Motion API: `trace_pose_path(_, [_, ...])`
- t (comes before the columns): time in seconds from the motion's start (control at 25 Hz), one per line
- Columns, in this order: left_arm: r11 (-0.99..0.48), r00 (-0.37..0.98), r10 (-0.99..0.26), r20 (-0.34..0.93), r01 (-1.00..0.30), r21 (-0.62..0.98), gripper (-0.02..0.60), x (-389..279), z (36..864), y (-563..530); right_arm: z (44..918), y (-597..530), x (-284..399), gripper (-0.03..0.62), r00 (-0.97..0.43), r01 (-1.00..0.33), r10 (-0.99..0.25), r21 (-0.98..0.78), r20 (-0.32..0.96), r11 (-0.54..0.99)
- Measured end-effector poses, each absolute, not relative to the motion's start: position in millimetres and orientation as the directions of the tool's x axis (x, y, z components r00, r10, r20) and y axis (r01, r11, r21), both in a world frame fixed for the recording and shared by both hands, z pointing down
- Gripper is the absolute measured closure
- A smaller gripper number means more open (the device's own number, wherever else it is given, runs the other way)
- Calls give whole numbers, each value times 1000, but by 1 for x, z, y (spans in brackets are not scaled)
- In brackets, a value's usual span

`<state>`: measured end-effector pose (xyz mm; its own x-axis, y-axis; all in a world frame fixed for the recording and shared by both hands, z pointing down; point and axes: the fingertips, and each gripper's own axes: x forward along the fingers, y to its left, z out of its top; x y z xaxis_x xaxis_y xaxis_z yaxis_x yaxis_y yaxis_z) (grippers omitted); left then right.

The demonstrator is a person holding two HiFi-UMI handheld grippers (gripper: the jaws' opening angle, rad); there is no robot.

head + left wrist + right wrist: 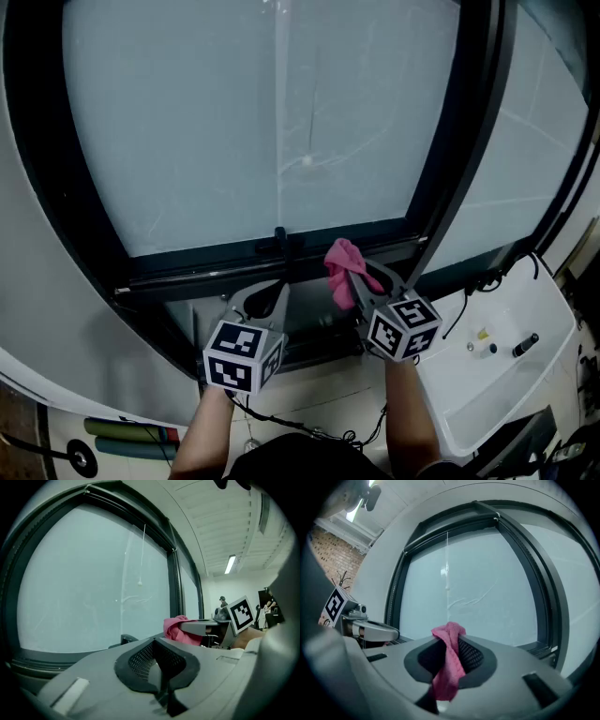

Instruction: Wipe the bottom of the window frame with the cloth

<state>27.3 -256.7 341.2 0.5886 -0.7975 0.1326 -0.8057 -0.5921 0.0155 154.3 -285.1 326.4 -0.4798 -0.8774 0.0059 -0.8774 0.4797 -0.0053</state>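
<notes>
Down at the bottom of the big window, the right gripper (364, 281) has its jaws pinched on a crumpled pink fabric cloth (342, 265). In the right gripper view you can see the cloth (449, 665) squeezed between the black mesh pads, with a bunch poking out past the tips and the rest trailing back down toward the camera. From the head view the bunched end sits over the lower rail of the dark metal window frame (206, 264), just right of the small black window handle (279, 241). Can't tell if it's actually touching the rail, though.

The left gripper (270, 298) is just beside the right one, a bit lower and left of the handle. Its jaws are pressed together with nothing in them, and the pads (140, 660) meet along one line. Behind it all is the frosted pale glass pane (262, 122).
</notes>
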Motion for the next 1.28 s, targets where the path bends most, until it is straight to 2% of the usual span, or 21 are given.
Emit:
trace_pose_path(0.76, [-709, 699, -702, 133, -705, -38, 575, 151, 337, -300, 338, -402, 333, 530, -168, -979, -984, 102, 64, 174])
trace_pose_path(1.08, [-714, 703, -693, 159, -699, -25, 575, 173, 345, -309, 339, -452, 365, 530, -62, -980, -996, 187, 61, 72])
trace_pose_path(1.28, [-698, 684, -707, 178, -715, -24, 575, 168, 351, -310, 364, -476, 378, 530, 43, -974, -991, 228, 125, -14])
